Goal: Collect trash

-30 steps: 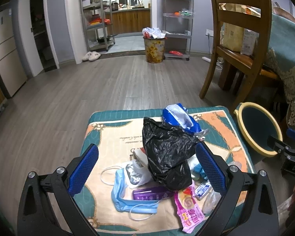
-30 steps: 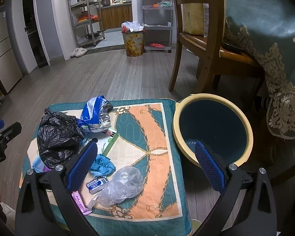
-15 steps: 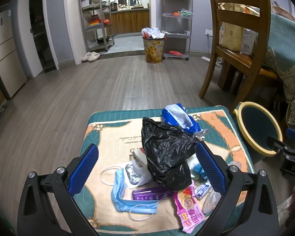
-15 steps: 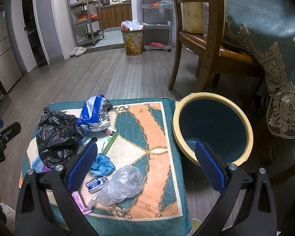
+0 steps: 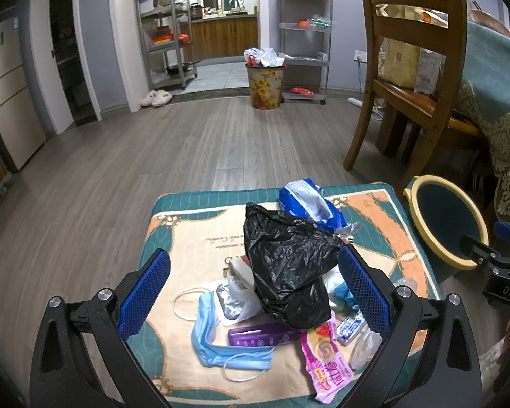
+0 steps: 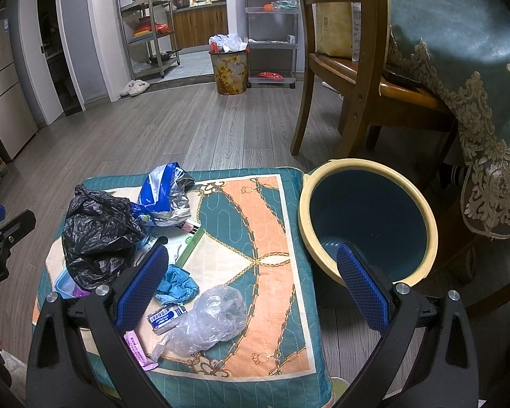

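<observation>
Over the last second, almost nothing shifts. Left tongs (image 5: 253,289) and right tongs (image 6: 251,285) hover released, empty. Trash pile (image 5: 289,272) remains on cushion (image 6: 272,210); bin (image 6: 367,221) right, empty. Collection not begun.

Grey wood-plank floor (image 5: 193,142) runs back to lavender walls (image 5: 95,34) and a white doorway frame. Beyond it, a lit kitchen with wooden cabinets (image 5: 221,35). Two metal shelving racks (image 5: 165,30) flank the opening, a floral waste bin (image 5: 264,85) between them, pale slippers (image 5: 156,98) by the threshold. A wooden chair (image 6: 350,68) sits right, beside a teal fringed tablecloth (image 6: 459,44).
</observation>
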